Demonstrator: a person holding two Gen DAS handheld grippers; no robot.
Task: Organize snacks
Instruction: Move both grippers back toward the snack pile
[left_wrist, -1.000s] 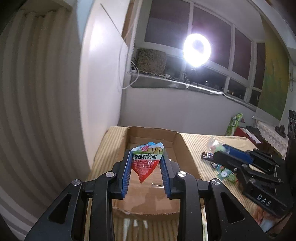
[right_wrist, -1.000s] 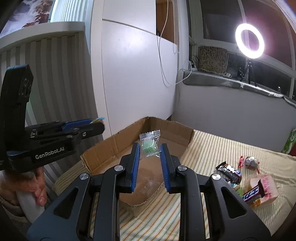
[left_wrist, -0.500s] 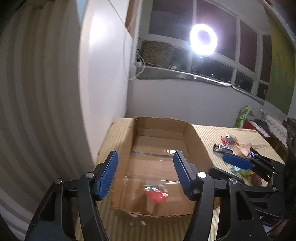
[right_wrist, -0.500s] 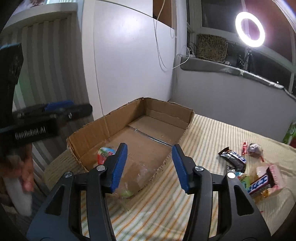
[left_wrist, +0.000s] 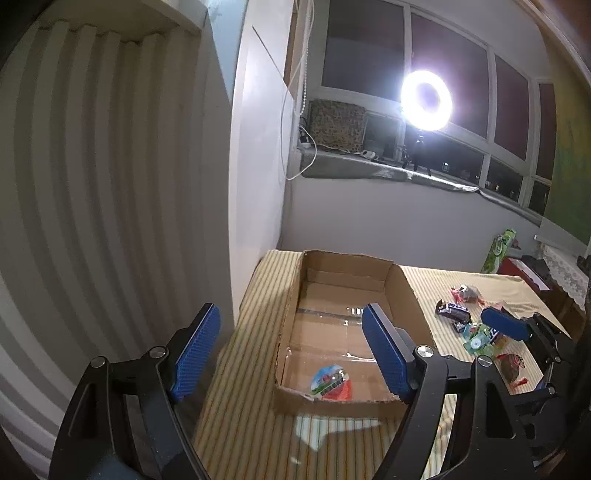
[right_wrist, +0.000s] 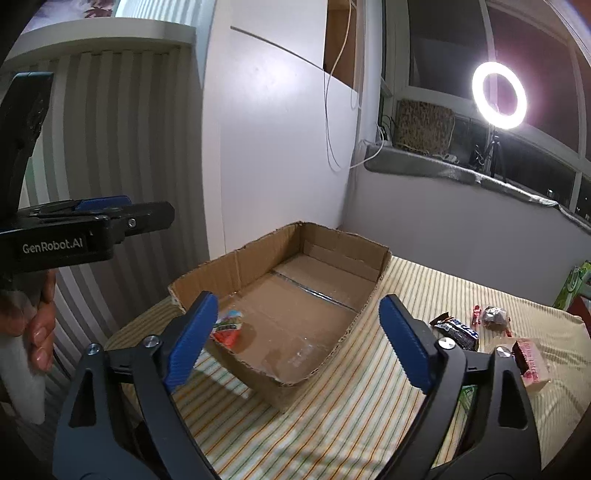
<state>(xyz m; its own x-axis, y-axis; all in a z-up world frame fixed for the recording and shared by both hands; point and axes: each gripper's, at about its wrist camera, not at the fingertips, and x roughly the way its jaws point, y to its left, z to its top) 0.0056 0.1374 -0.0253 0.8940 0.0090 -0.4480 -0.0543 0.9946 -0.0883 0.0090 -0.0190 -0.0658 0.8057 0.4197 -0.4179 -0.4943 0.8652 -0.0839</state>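
A shallow open cardboard box (left_wrist: 406, 291) (right_wrist: 221, 273) lies on the striped cloth. A red and green snack packet (left_wrist: 332, 382) (right_wrist: 229, 328) rests on the box floor at its near end. My left gripper (left_wrist: 290, 312) hovers over that near end, jaws wide and still opening, nothing between them. My right gripper (right_wrist: 297, 301) hangs over the box's near right corner, also opening and empty. Each gripper shows in the other's view: the right gripper (left_wrist: 506, 328) at the right, the left gripper (right_wrist: 103, 206) at the left. The small green candy packet is not visible.
Loose snacks lie on the cloth right of the box: a dark chocolate bar (left_wrist: 452, 310) (right_wrist: 458, 328), a pink box (right_wrist: 530, 358) and small wrapped sweets (left_wrist: 476, 341). A hand (right_wrist: 40, 325) holds the left gripper. A white wall stands left of the table.
Both grippers went from shut to wide open. The left one let go of the red packet, now lying in the box. The right one let go of the green candy packet.
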